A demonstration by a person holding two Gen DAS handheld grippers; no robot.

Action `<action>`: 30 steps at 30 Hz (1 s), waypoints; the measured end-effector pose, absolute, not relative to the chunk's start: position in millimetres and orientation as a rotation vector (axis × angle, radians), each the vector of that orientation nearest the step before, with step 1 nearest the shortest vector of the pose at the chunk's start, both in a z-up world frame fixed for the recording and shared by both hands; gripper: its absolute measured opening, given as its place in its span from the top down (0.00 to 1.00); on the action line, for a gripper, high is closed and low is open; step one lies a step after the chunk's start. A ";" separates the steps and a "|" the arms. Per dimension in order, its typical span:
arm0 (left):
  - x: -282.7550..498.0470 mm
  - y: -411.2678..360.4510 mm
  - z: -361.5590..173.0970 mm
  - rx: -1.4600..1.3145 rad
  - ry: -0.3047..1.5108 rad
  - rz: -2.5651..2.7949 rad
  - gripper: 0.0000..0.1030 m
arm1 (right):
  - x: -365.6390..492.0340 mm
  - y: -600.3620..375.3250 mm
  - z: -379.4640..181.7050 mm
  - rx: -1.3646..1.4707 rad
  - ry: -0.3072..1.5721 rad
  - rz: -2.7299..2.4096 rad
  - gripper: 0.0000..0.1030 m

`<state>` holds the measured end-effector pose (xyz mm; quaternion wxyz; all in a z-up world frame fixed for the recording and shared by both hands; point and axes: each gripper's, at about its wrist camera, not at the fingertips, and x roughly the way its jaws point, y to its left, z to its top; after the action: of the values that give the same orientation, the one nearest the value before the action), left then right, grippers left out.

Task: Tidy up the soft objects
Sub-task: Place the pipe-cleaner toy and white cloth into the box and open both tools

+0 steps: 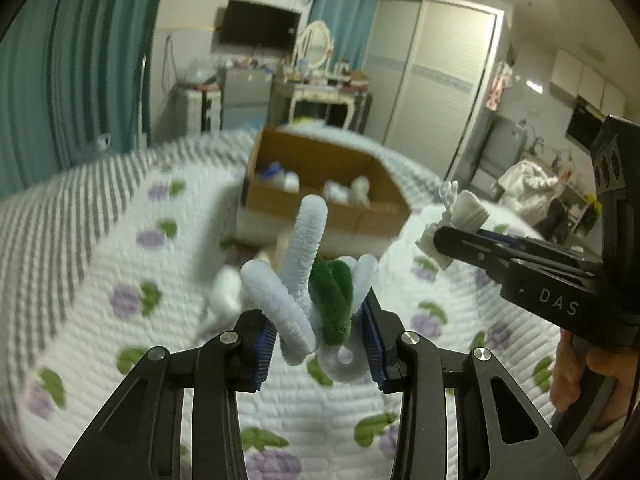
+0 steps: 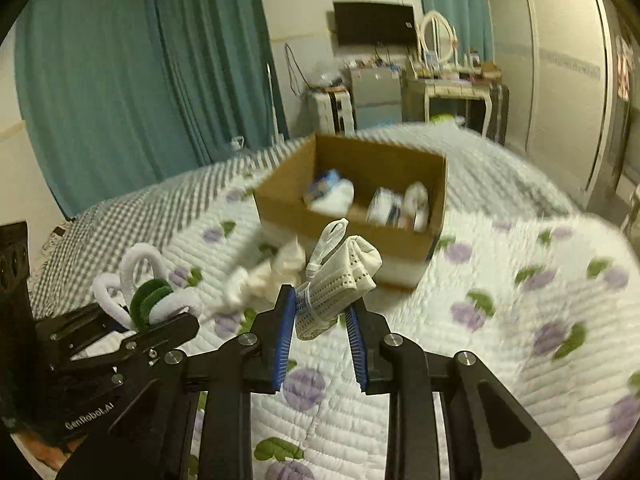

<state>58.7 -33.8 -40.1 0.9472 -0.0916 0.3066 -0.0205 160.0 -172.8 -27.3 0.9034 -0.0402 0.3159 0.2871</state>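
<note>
Both grippers are loaded and clear of the quilt point(image 2: 520, 288): the left gripper point(image 1: 320, 340) has its jaws nearly closed on a fuzzy white-and-green loop toy point(image 1: 304, 280), while the right gripper point(image 2: 320, 320) pinches a folded cream cloth bundle point(image 2: 340, 280). Straight ahead of each and lower sits the open cardboard box point(image 2: 352, 200), its long axis running across their line of approach. Neither hand looks clearly nearer, so I judge either load could drop in first.

White-and-green fuzzy loops point(image 1: 308, 280), brown box point(image 1: 320, 184), grape-print quilt point(image 1: 100, 264)
</note>
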 end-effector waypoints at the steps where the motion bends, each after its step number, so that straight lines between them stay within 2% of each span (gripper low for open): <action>1: 60.8 -32.2 -27.0 -0.181 0.604 -0.048 0.63 | 160.3 -173.0 -18.4 -0.091 0.639 0.595 0.76; 10: 109.7 -21.7 35.3 -0.134 0.513 -0.044 0.63 | 199.5 -163.0 63.4 -0.144 0.530 0.614 0.76; 16: 167.3 -18.3 37.1 -0.109 0.514 -0.024 0.63 | 244.9 -147.5 91.4 -0.175 0.487 0.598 0.76; 21: 224.6 -16.0 13.4 -0.079 0.570 -0.010 0.63 | 296.2 -141.1 71.3 -0.163 0.526 0.586 0.75; 30: 289.0 -23.6 -46.7 -0.057 0.685 0.004 0.63 | 386.8 -132.0 -6.6 -0.147 0.667 0.568 0.75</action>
<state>289.0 -23.6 -46.7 0.9415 -0.0279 0.3359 0.0017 386.8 -132.0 -6.6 0.9030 -0.0712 0.3225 0.2748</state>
